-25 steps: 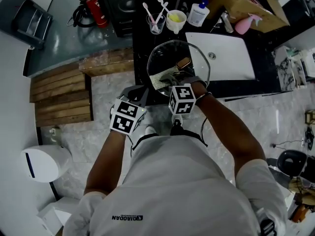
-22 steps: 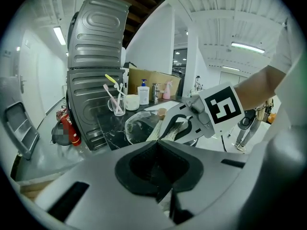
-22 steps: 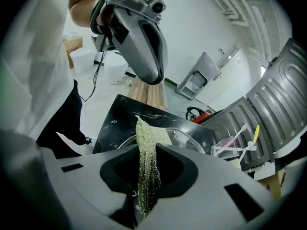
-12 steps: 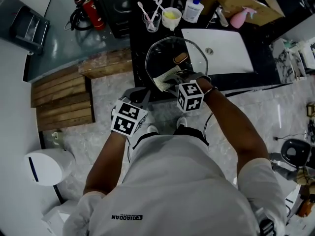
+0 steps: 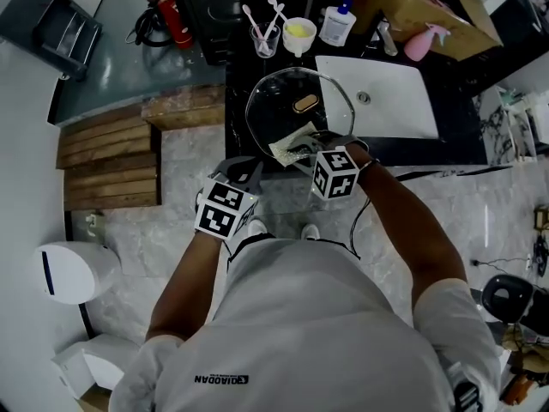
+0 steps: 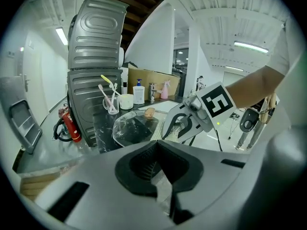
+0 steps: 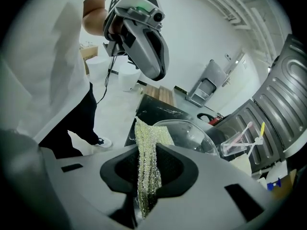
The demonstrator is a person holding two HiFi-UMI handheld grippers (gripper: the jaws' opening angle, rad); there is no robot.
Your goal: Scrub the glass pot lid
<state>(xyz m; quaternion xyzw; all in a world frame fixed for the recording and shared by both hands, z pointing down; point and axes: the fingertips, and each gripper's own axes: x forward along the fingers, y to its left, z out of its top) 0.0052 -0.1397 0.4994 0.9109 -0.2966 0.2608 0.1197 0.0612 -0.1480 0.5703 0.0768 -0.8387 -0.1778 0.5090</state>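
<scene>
The round glass pot lid, with its tan knob, is held over the black counter's front edge. My left gripper is shut on the lid's near-left rim; in the left gripper view a strip of clear glass sits between its closed jaws, and the lid spreads out ahead. My right gripper is shut on a yellow-green mesh scrub cloth that lies on the lid's near part. In the right gripper view the cloth hangs from the jaws in front of the lid.
A white sink lies right of the lid. Behind it stand a glass of toothbrushes, a white cup, a bottle and a pink sprayer. A red extinguisher, wooden slats and a white bin are at the left.
The right gripper has drawn the cloth across the lid, away from the knob and toward the near rim. The left gripper has kept its hold on the rim.
</scene>
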